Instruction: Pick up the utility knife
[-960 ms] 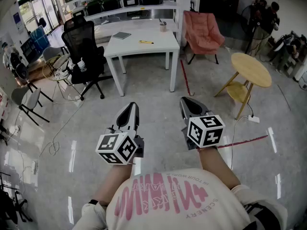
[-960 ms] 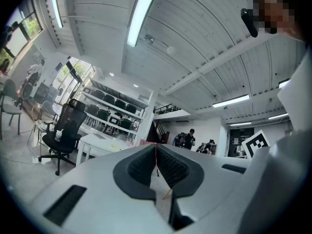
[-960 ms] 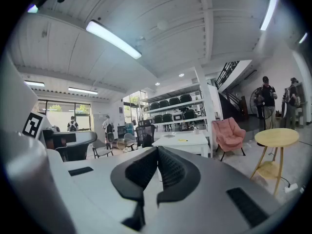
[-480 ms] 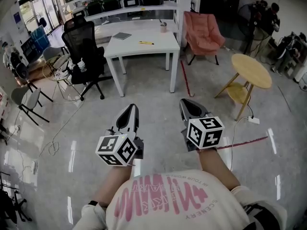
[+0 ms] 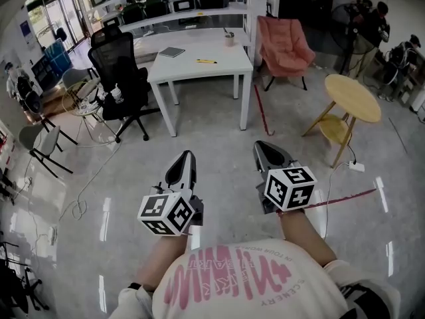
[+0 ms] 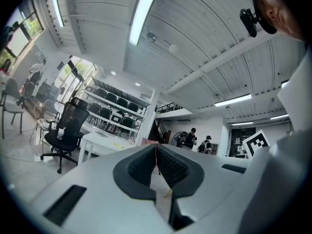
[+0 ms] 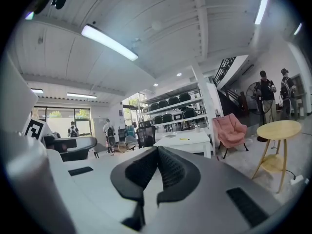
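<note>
The utility knife point(image 5: 206, 61) is a small yellow thing lying on the white table point(image 5: 199, 72) far ahead; it also shows as a yellow sliver in the right gripper view point(image 7: 184, 139). I hold both grippers side by side over the floor, pointing level toward that table and well short of it. My left gripper point(image 5: 185, 157) is shut with nothing in it, its pads touching point(image 6: 156, 147). The right gripper point(image 5: 263, 146) is shut and empty too point(image 7: 157, 150).
A grey notebook point(image 5: 171, 52) and a cup point(image 5: 229, 39) share the table. A black office chair point(image 5: 119, 72) stands at its left, a pink armchair point(image 5: 285, 45) and a round wooden table point(image 5: 352, 97) to the right. Red tape point(image 5: 259, 108) and a cable point(image 5: 80, 205) lie on the floor.
Everything sits slightly lower in the head view than a second ago. Both grippers stay shut and side by side, holding nothing.
</note>
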Demonstrator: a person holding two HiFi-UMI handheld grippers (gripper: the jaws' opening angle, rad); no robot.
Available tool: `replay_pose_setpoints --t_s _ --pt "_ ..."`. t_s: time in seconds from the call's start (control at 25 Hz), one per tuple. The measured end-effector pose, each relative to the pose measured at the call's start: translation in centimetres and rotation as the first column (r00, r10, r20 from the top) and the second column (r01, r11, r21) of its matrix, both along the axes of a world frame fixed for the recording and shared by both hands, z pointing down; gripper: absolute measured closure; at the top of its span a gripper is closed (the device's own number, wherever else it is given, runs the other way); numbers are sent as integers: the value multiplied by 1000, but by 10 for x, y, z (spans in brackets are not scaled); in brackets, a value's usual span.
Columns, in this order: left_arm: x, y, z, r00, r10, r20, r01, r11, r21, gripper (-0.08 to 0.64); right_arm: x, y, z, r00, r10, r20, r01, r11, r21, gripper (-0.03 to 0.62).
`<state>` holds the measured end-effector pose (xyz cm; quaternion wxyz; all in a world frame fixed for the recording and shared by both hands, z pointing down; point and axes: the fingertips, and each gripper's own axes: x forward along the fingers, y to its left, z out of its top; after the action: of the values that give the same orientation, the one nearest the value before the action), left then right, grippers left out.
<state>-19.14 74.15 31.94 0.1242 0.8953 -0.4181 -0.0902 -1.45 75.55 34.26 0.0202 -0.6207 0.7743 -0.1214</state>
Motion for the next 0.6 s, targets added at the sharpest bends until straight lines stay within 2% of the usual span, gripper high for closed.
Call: replay_pose_setpoints --t_s 0.28,0.6 --pt "-14 -19 1 1000 12 -3 -11 1000 5 535 -15 -19 3 1000 -2 -4 2 1000 1 577" --pt "-54 -37 20 999 39 -14 -39 999 -2 535 -55 -36 19 1000 14 -7 -14 1000 -5 577"
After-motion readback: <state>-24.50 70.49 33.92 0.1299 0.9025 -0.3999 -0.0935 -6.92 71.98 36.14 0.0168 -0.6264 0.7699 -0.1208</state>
